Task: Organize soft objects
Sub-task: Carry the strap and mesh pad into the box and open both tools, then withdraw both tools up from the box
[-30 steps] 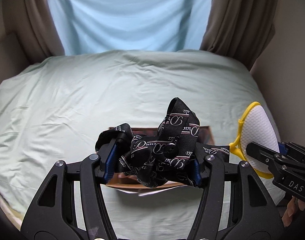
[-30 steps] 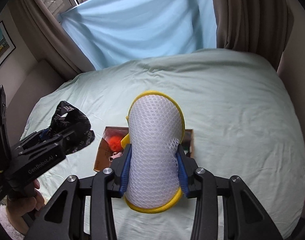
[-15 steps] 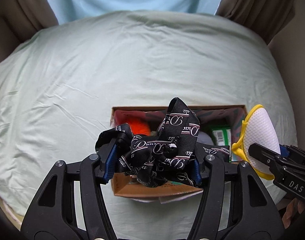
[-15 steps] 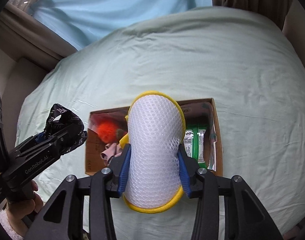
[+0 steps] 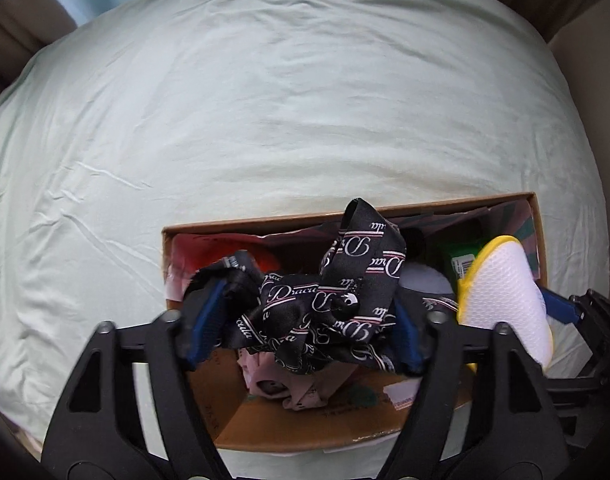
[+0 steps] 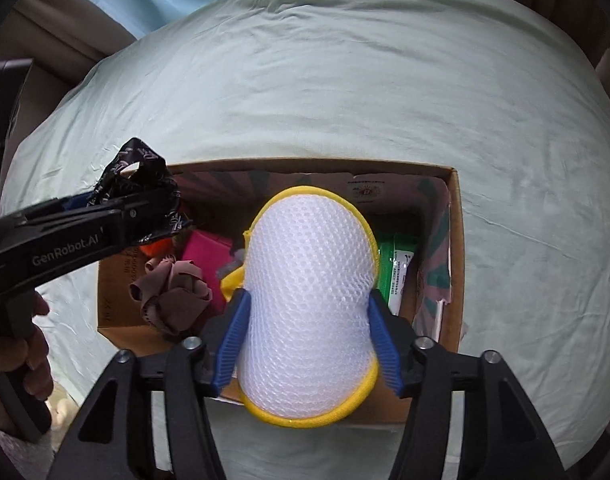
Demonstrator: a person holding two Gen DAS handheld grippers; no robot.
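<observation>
Left wrist view: the left tongs (image 5: 305, 328) point steeply down over the open cardboard box (image 5: 345, 216) on the bed (image 5: 265, 100). Their jaws are opening, with the black printed ribbon (image 5: 337, 300) bunched between them; its left end drapes over the left pad, so it looks snagged rather than squeezed. It is limp, light cloth, likely to cling and trail; any fresh hold is best taken on the thick knot in the middle. The white mesh sponge (image 5: 505, 292) hangs at the box's right end.

Right wrist view: the right tongs (image 6: 307, 340) are opening too, the sponge between their blue pads at its waist and bulging above and below. It is springy and light and should drop cleanly. Below lie a brown scrunchie (image 6: 173, 292), a pink item (image 6: 207, 252) and a green packet (image 6: 397, 272). The near rim sits under the sponge's lower end; open room lies toward the far wall.
</observation>
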